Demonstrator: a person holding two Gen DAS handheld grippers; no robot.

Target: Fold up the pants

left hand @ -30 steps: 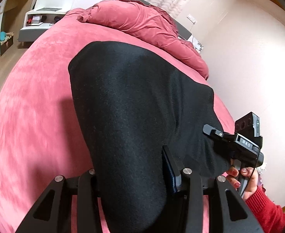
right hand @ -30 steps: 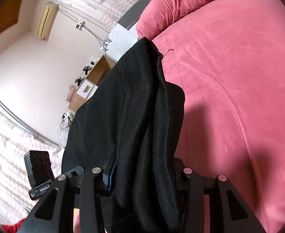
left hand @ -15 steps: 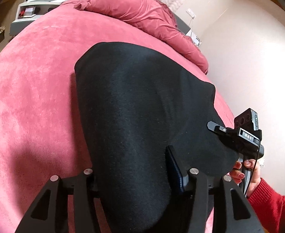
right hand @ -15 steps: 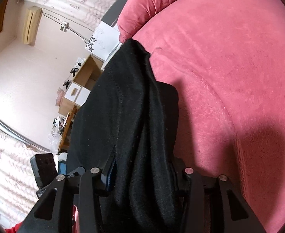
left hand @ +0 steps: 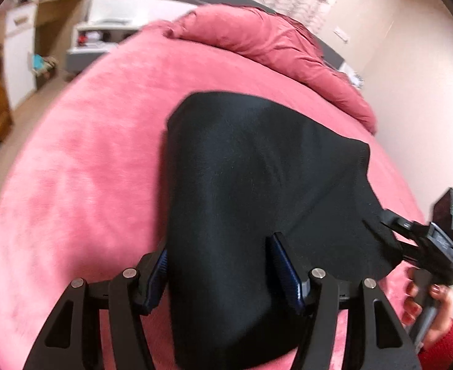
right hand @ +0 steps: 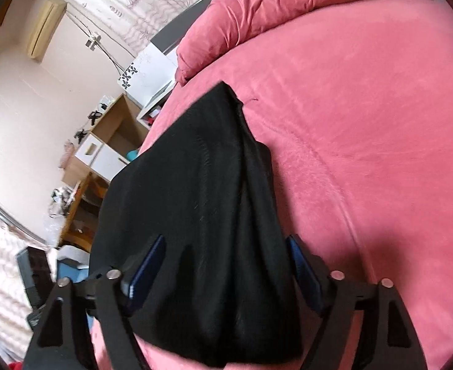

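Spreading across the broad pink plush-covered bed near its front edge, with a rumpled red duvet behind: black soft knit pants, apparently already doubled over at least once, with flattening and perhaps a last fold judged as remaining. Reaching in low along the near edge of the cloth from either end: left black two-finger gripper and right black two-finger gripper, each with blue-padded fingers standing apart on both sides of the fabric, seemingly straddling rather than pinching it.
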